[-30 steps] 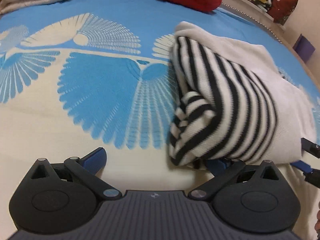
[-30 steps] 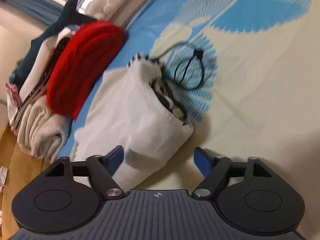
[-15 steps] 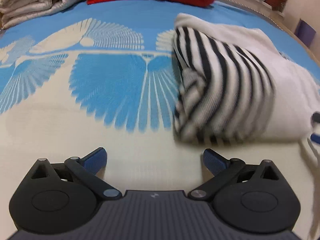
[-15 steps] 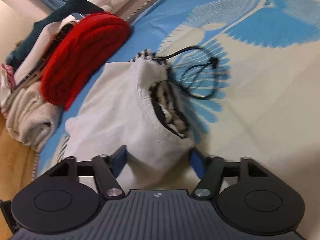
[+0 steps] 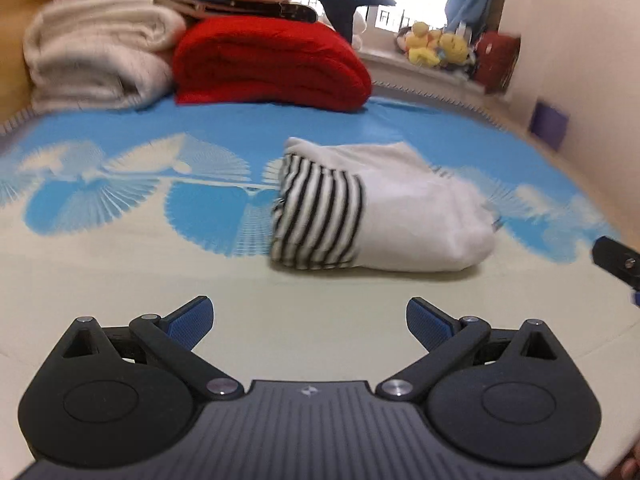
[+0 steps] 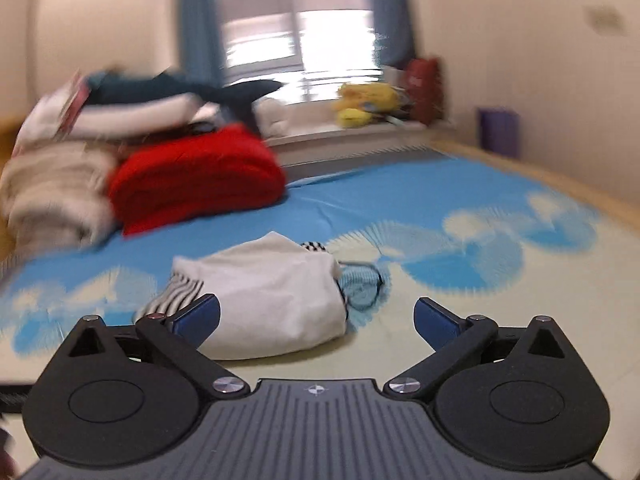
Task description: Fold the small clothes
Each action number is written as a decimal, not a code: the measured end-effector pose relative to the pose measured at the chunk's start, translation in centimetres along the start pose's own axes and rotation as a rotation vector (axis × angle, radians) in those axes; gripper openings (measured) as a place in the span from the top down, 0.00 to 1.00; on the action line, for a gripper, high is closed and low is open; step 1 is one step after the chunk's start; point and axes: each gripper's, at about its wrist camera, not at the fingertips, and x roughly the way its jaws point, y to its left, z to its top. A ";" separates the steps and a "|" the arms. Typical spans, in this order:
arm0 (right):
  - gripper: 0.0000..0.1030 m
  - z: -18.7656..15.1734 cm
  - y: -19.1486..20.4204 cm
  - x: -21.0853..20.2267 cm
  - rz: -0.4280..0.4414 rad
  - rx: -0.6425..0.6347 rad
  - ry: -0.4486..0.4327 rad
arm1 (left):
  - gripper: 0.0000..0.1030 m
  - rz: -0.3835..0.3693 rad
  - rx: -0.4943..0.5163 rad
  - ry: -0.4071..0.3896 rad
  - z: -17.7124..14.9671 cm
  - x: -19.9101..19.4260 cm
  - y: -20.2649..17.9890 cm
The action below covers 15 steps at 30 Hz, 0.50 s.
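The left gripper (image 5: 310, 316) and right gripper (image 6: 316, 316), its jaws just opened, both stand spread and empty. The folded white-and-striped knit garment (image 5: 380, 208) lies loose on the blue-patterned bedsheet (image 5: 160, 208). Its bulky fold could spring open unpressed.

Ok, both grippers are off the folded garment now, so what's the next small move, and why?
Probably just leave it and carry both grippers clear. The garment lies as a compact white bundle with striped fabric tucked at one end, resting on the bed sheet. The left gripper and right gripper are both open and empty, the right one's jaws having just been opening. A black cord lies beside the bundle; avoid snagging it.
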 end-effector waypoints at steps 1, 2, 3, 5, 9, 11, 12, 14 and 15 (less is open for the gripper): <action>0.01 -0.8 0.0 0.4 -0.019 0.011 0.006 | 0.00 0.018 0.025 0.014 -0.2 0.6 -0.3; 0.01 -1.6 0.0 1.1 -0.031 -0.019 0.027 | 0.00 0.027 0.035 0.033 -0.4 1.2 -0.5; 0.01 -2.1 0.1 2.2 -0.047 -0.087 0.064 | 0.00 0.031 0.035 0.051 -0.4 1.8 -0.5; 0.01 -2.8 0.1 3.7 -0.088 -0.172 0.099 | 0.00 0.024 0.021 0.067 -0.2 2.9 -0.2; 0.01 -2.8 -0.8 6.3 -0.129 -0.149 0.136 | 0.00 0.013 0.003 0.053 0.6 3.9 0.5; 0.01 -3.0 -0.6 7.2 -0.134 -0.159 0.148 | 0.00 0.012 0.000 0.055 0.8 4.3 0.5; 0.01 -3.1 -0.5 7.6 -0.140 -0.176 0.148 | 0.00 0.011 -0.002 0.061 0.9 4.6 0.4; 0.01 -3.5 -0.1 8.1 -0.142 -0.199 0.157 | 0.00 0.006 0.006 0.069 1.0 5.0 0.2; 0.01 -3.5 0.2 8.2 -0.138 -0.197 0.162 | 0.00 0.007 0.014 0.072 1.0 5.2 0.2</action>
